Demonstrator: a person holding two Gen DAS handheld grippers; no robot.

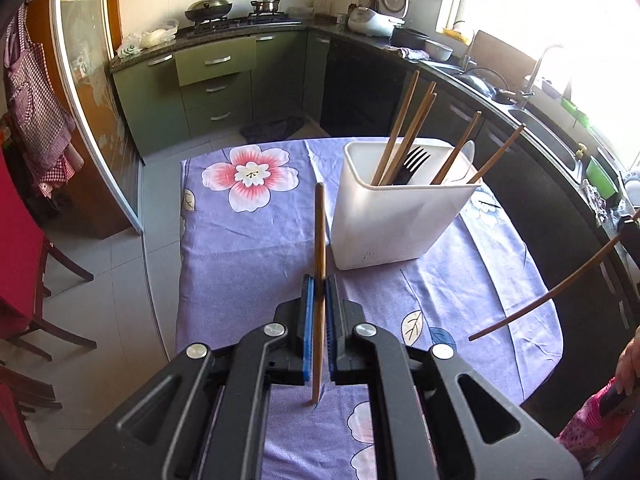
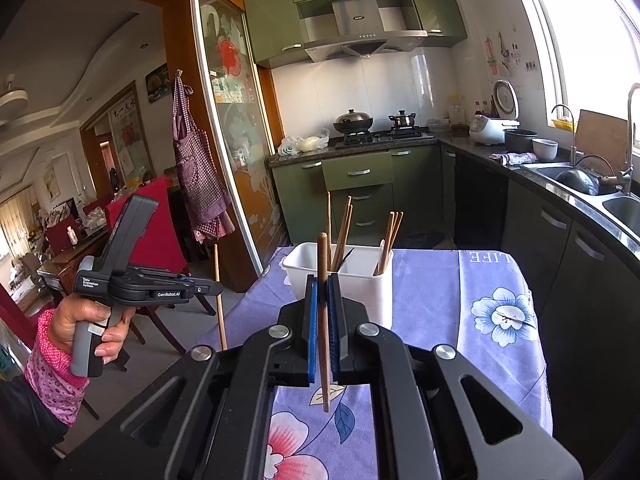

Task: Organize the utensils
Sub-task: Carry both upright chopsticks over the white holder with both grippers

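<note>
My left gripper [image 1: 319, 280] is pinching a wooden chopstick [image 1: 319, 232] upright between its blue pads [image 1: 308, 312], above the floral tablecloth [image 1: 248, 248]. My right gripper [image 2: 322, 284] is likewise clamped on a second chopstick [image 2: 322, 264], standing nearly vertical. Just beyond both sits the white utensil holder [image 1: 384, 224], already stocked with several chopsticks [image 1: 404, 128] and a black fork [image 1: 414, 160]. In the right wrist view, a hand [image 2: 86, 320] grips the left tool's handle [image 2: 82, 344] off the table's left edge.
</note>
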